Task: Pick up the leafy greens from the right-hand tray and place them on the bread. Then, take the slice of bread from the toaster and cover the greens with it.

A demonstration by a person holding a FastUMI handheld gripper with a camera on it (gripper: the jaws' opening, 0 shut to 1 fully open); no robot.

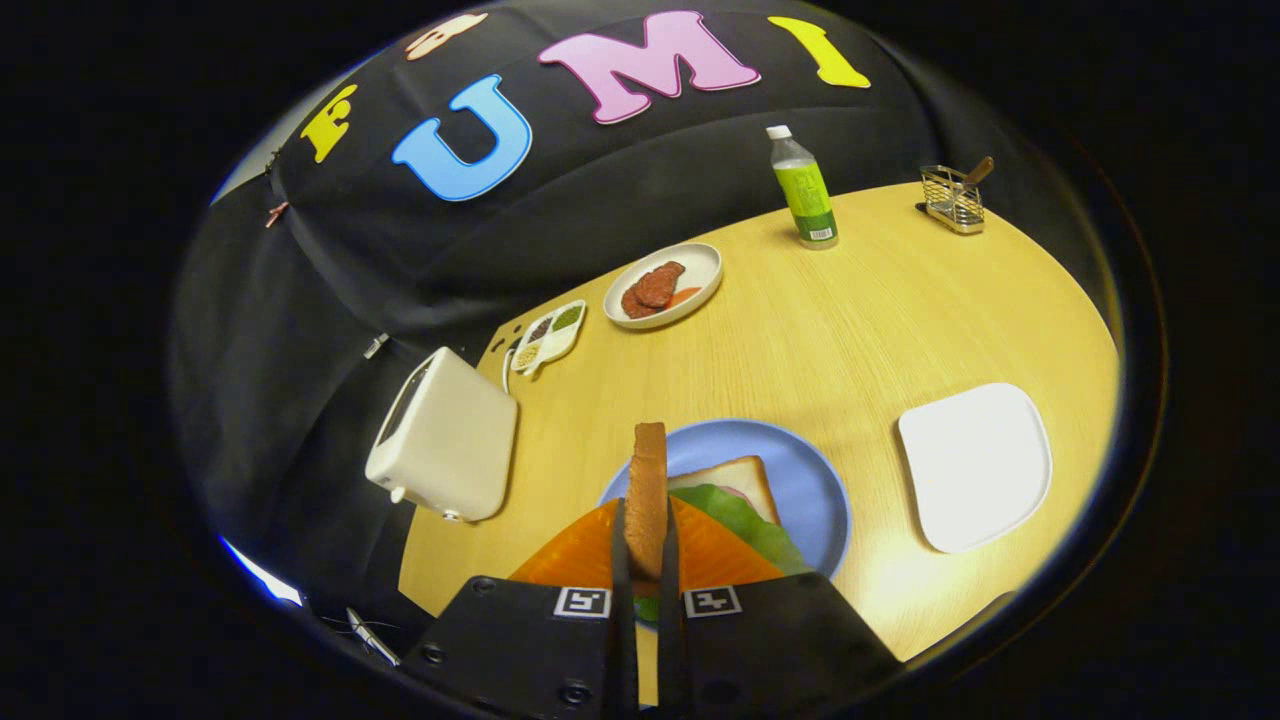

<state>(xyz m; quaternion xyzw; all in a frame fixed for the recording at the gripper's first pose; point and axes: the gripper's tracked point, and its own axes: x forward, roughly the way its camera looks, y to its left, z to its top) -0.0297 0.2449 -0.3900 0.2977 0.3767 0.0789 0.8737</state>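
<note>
While poised above the blue plate (810, 480), tool (645, 560) pinching upright bread slice (648, 490) edge-on, over greens (745, 520)

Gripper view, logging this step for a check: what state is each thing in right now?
gripper: shut on the bread slice
bread slice: held on edge, above the blue plate
blue plate: holds bread topped with greens
leafy greens: lying on the bread, uncovered
toaster: standing beside the plate
white tray: bare
bottle: upright, capped
</note>
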